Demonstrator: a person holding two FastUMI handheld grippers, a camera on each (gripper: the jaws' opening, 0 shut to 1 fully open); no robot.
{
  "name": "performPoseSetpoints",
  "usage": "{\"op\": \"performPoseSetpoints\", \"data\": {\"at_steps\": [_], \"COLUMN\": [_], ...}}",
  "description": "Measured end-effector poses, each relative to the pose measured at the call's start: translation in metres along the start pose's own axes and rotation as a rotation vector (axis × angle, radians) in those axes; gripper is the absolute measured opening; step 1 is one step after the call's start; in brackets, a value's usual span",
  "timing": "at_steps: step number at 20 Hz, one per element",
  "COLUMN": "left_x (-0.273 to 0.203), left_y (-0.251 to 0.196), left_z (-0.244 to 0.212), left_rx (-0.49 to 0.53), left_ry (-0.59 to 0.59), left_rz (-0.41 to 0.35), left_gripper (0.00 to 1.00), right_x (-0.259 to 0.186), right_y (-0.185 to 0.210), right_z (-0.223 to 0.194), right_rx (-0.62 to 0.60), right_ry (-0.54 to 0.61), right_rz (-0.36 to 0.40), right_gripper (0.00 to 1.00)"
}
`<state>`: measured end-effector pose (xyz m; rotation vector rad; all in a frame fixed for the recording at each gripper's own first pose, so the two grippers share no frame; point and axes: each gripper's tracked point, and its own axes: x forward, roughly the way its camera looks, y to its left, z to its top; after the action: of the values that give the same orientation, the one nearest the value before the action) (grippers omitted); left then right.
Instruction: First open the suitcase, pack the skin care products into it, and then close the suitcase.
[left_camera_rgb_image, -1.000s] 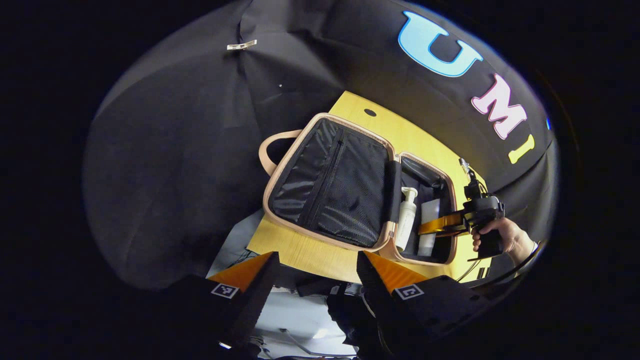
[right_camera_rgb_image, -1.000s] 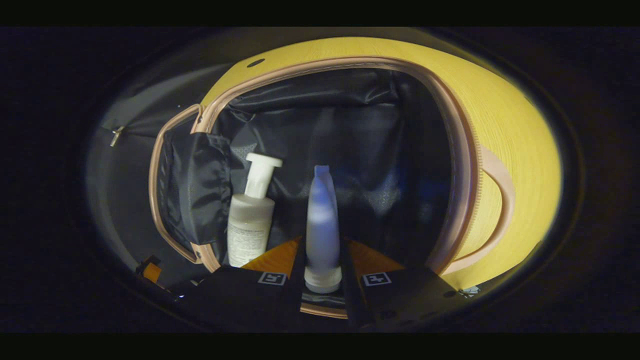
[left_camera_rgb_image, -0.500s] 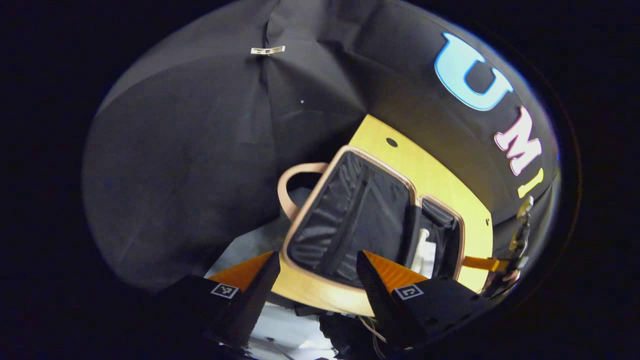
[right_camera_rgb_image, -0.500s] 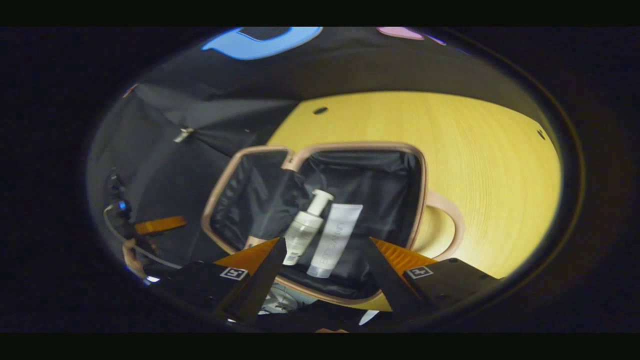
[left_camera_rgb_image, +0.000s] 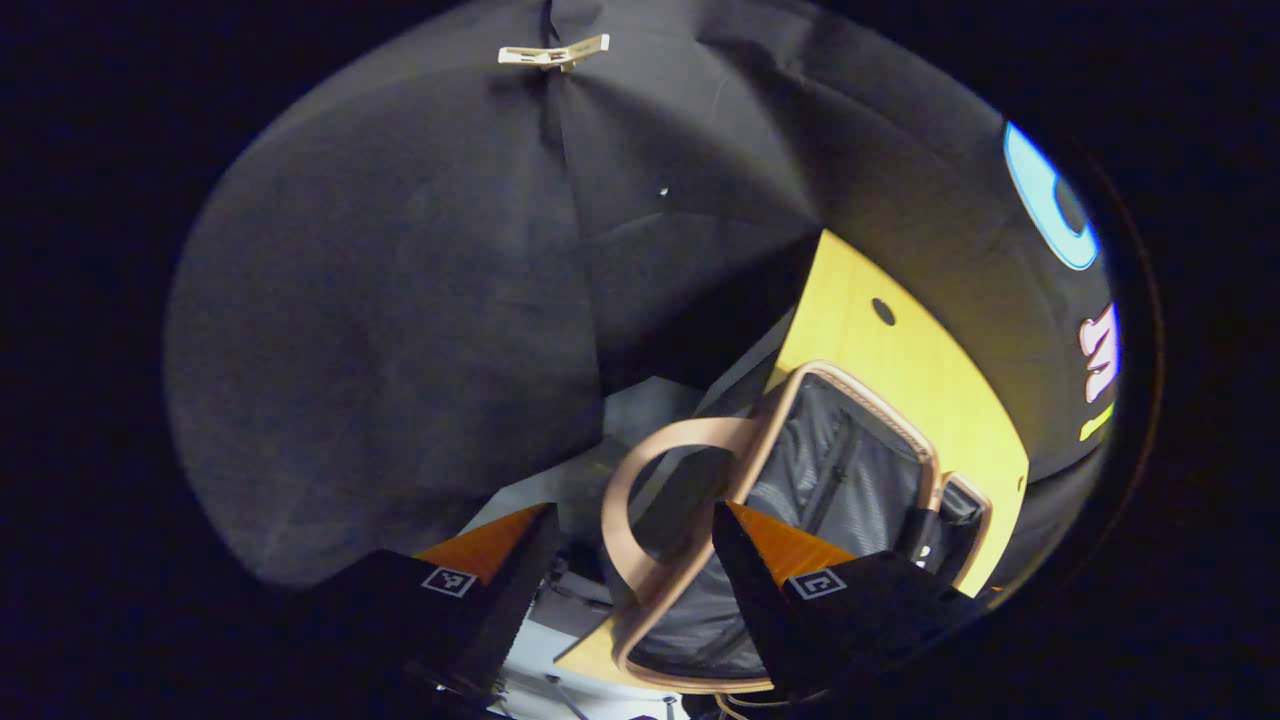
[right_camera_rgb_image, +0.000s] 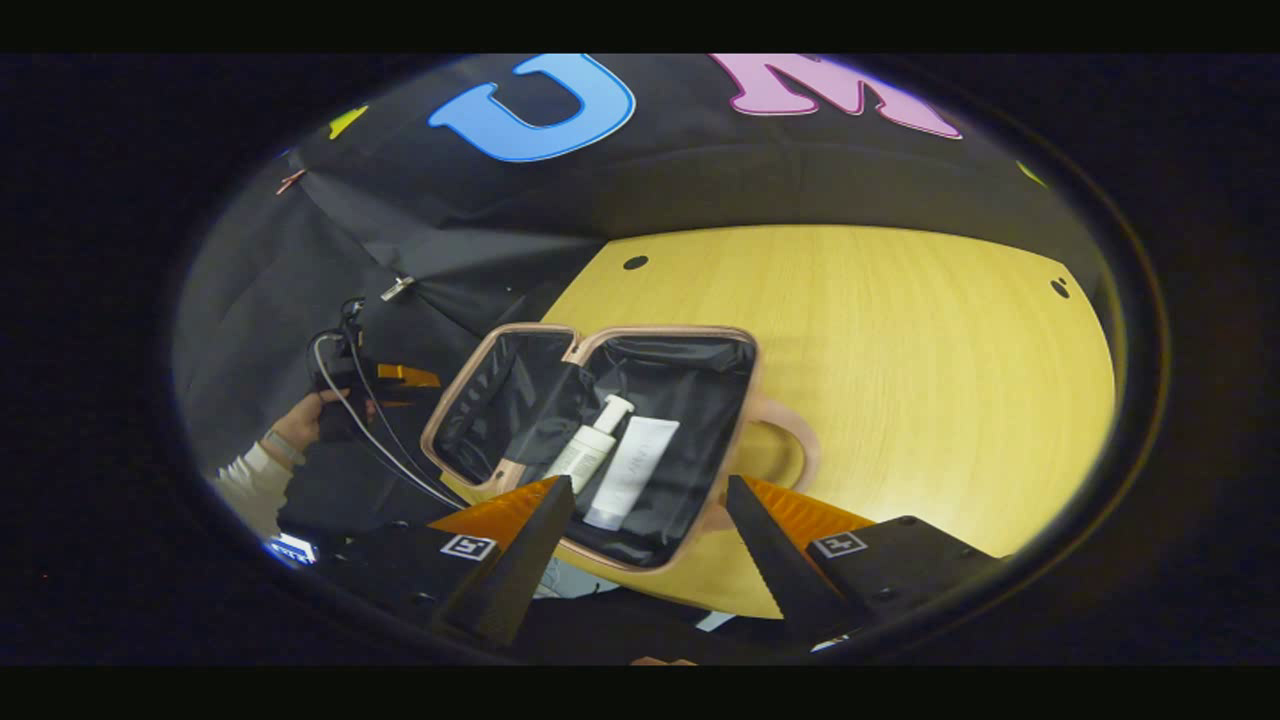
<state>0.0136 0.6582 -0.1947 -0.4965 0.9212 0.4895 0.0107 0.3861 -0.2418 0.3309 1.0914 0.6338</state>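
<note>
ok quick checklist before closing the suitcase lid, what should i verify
1. White pump bottle lying inside the black-lined, pink-trimmed suitcase: ok.
2. White squeeze tube beside it, inside the rim: ok.
3. Right tool open, holding nothing, out of the case: ok.
4. Left tool open, at the lid's pink handle loop: ok; contact: cannot tell.
5. Products left on the yellow wooden table: none seen, ok.
6. Zipper position: cannot tell.
</note>
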Motion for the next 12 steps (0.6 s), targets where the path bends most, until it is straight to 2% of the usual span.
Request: {"op": "performPoseSetpoints", "data": {"at_steps": [2,4,6,8,10,11,12], "left_x": [0.018,0.033,0.046,0.058,0.068,0.070,0.066], "left_y": [0.002,0.011,0.018,0.023,0.023,0.016,0.014], "left_z": [-0.003,0.002,-0.002,-0.002,-0.009,-0.015,-0.018], "left_rx": [-0.005,0.045,0.078,0.081,0.051,-0.001,-0.002], "left_ry": [0.048,0.049,0.085,0.099,0.131,0.155,0.174], "left_rz": [0.041,0.098,0.144,0.152,0.137,0.112,0.145], "left_gripper": [0.97,0.97,0.96,0.98,0.95,0.88,0.55], "right_x": [-0.003,-0.001,-0.003,-0.003,-0.003,-0.004,-0.006], "right_y": [-0.009,-0.025,-0.028,-0.031,-0.030,-0.029,-0.030], "right_z": [-0.007,-0.010,-0.005,-0.006,-0.007,-0.006,-0.007], "right_rx": [0.018,0.057,0.089,0.094,0.099,0.097,0.091], "right_ry": [0.022,0.035,0.025,0.020,0.022,0.021,0.024], "right_rz": [-0.002,-0.040,-0.043,-0.051,-0.053,-0.047,-0.040], "right_gripper": [0.98,0.98,0.98,0.98,0.98,0.98,0.98]}}
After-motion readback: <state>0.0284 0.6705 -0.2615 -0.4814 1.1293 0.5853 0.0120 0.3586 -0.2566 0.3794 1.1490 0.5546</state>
